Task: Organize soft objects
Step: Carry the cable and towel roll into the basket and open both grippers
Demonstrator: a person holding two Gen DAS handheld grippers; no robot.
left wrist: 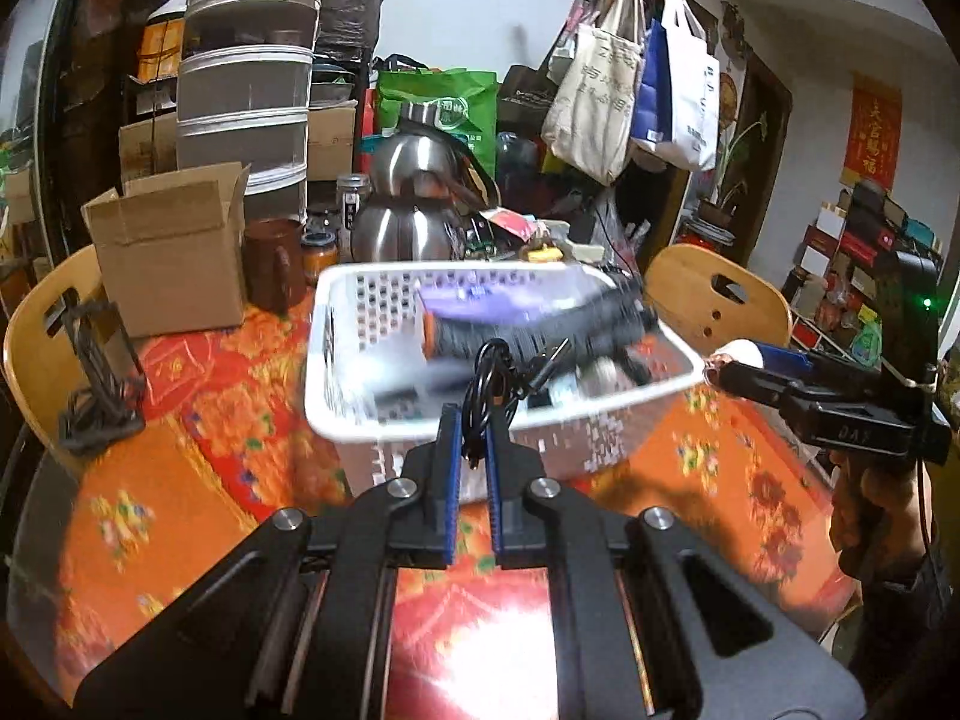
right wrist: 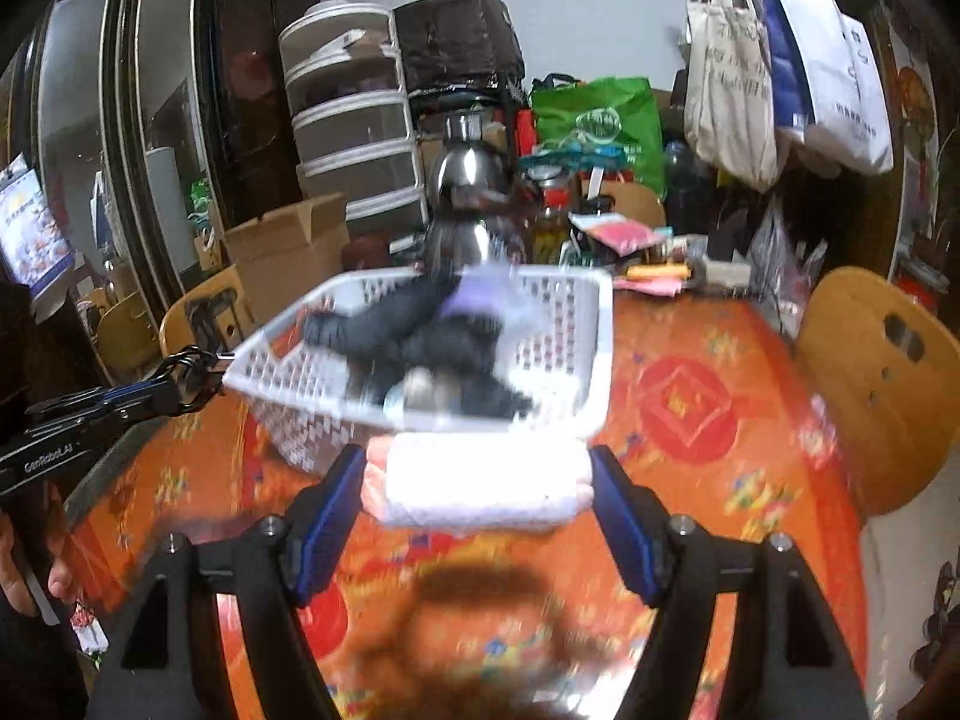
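Observation:
A white perforated basket (left wrist: 336, 360) stands on the orange patterned tablecloth; it also shows in the right wrist view (right wrist: 576, 312). Dark knitted items (left wrist: 570, 324) and a purple piece (left wrist: 480, 300) lie inside it. My left gripper (left wrist: 474, 414) is shut on a coiled black cable (left wrist: 495, 378), held just in front of the basket's near rim. My right gripper (right wrist: 480, 468) is shut on a rolled white and pink towel (right wrist: 480, 486), held at the basket's corner. The right gripper also shows in the left wrist view (left wrist: 729, 363) at the basket's right rim.
A cardboard box (left wrist: 174, 252), a brown jar (left wrist: 276, 264) and steel kettles (left wrist: 414, 204) stand behind the basket. Wooden chairs (left wrist: 720, 300) flank the table. A black stand (left wrist: 96, 372) sits at the left. Bags hang at the back right.

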